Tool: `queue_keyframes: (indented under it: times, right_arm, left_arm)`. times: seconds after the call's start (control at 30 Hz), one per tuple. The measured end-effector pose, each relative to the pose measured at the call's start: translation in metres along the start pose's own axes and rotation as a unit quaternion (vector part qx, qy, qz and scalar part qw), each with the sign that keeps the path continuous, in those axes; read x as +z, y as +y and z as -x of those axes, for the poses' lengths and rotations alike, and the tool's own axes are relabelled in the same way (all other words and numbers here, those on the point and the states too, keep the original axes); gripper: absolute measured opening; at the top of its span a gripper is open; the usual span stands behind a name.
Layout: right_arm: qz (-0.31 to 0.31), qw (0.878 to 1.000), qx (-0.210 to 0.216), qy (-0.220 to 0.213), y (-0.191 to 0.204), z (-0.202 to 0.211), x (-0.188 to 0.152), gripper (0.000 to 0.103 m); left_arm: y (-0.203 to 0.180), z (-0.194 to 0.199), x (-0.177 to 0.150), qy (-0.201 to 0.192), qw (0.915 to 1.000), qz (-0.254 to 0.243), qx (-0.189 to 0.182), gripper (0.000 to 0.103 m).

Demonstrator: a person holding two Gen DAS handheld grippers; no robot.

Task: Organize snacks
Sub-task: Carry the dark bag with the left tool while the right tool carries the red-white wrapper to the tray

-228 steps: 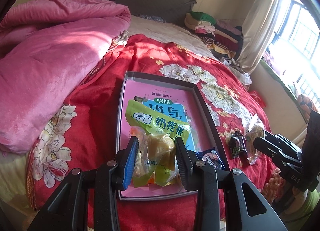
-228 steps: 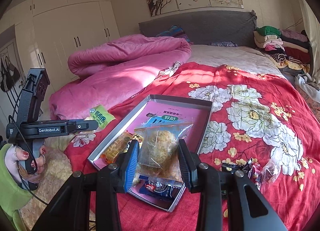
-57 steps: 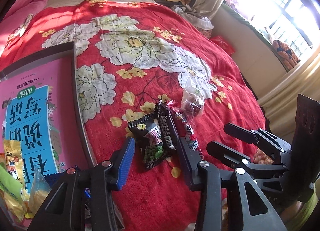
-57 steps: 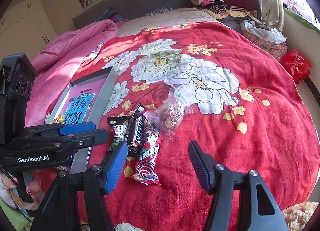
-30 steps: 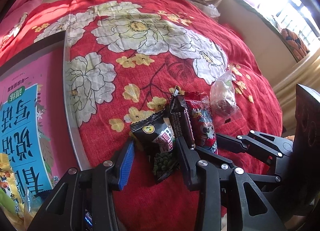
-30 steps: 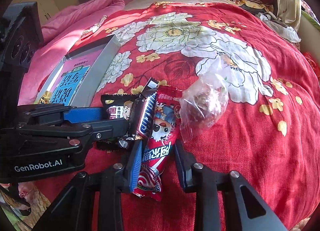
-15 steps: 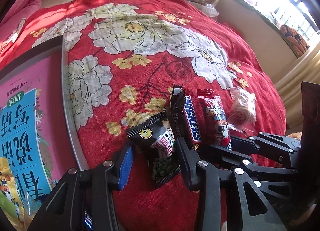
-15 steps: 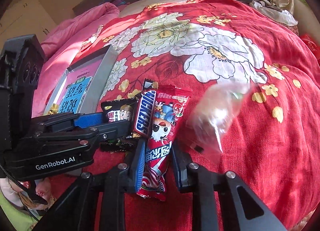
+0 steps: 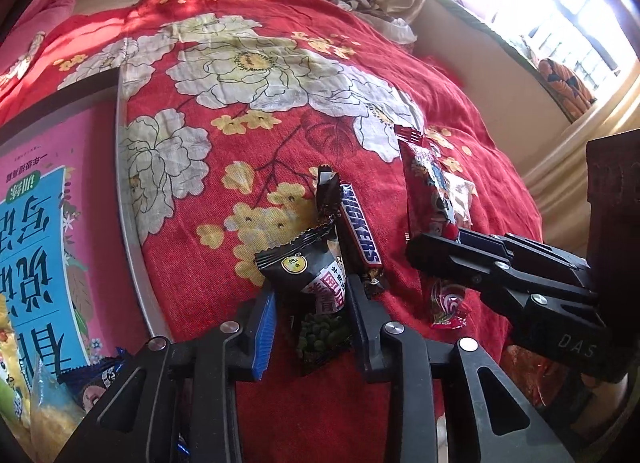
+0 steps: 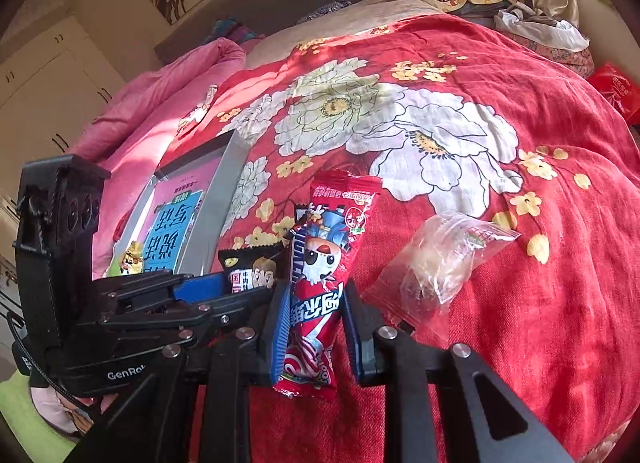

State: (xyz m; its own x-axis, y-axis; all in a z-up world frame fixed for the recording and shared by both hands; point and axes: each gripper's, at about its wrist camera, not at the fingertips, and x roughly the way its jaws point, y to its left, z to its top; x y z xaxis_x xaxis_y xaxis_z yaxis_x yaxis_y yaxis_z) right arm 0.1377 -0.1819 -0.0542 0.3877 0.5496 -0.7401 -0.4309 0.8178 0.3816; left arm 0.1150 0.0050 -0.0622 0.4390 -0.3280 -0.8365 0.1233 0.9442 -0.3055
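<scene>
Left wrist view
Left tool (image 9: 312, 305): we are closing its jaws around the black crinkle-edged foil snack packet (image 9: 310, 269); the packet lies between the pads, and we cannot tell that they press it yet.
Neighbour: the brown Snickers bar (image 9: 358, 233) leans against the packet at 1 o'clock, touching it.
Bed: everything lies on the red floral bedspread (image 9: 240, 111).
Destination, we judge: the shallow grey box with a pink and blue printed sheet (image 9: 128, 231) at 9 o'clock, already holding yellow packets.

Right wrist view
Right tool (image 10: 314, 315): clenched on the long red cartoon-printed candy wrapper (image 10: 324, 263), pinched near its lower end, the top standing up towards 12 o'clock.
Loose item: the clear plastic bag of brown sweets (image 10: 436, 263) rests on the bedspread at 2 o'clock, just beside the right tool.
Left tool here: it sits at 9 o'clock, close alongside.

Doing it well: we should finish the left pinch on the packet alone, so the bar stays behind, then raise both tools apart so they do not collide, and carry towards the box.
</scene>
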Motion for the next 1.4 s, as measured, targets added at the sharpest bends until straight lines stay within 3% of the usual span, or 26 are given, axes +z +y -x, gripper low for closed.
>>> queue_keyframes:
  times: [0.13, 0.5, 0.87, 1.1, 1.4]
  right_arm:
    - [0.013, 1.0, 0.007, -0.016, 0.007, 0.006, 0.002, 0.025]
    - [0.063, 0.997, 0.023, -0.041, 0.038, 0.016, 0.002, 0.025]
    - [0.108, 0.991, 0.066, -0.035, 0.091, 0.013, -0.003, 0.025]
    - [0.143, 0.986, 0.087, -0.012, 0.129, -0.005, -0.011, 0.025]
    - [0.165, 0.982, 0.085, 0.015, 0.151, -0.025, -0.021, 0.025]
  left_arm:
    - [0.005, 0.019, 0.0, -0.018, 0.9997, 0.015, -0.009, 0.033]
    - [0.035, 0.084, -0.007, -0.075, 0.9959, 0.049, 0.015, 0.033]
    - [0.101, 0.157, -0.025, -0.14, 0.981, 0.121, 0.057, 0.033]
    - [0.136, 0.173, -0.052, -0.14, 0.974, 0.161, 0.075, 0.033]
    - [0.141, 0.166, -0.078, -0.112, 0.9773, 0.164, 0.072, 0.033]
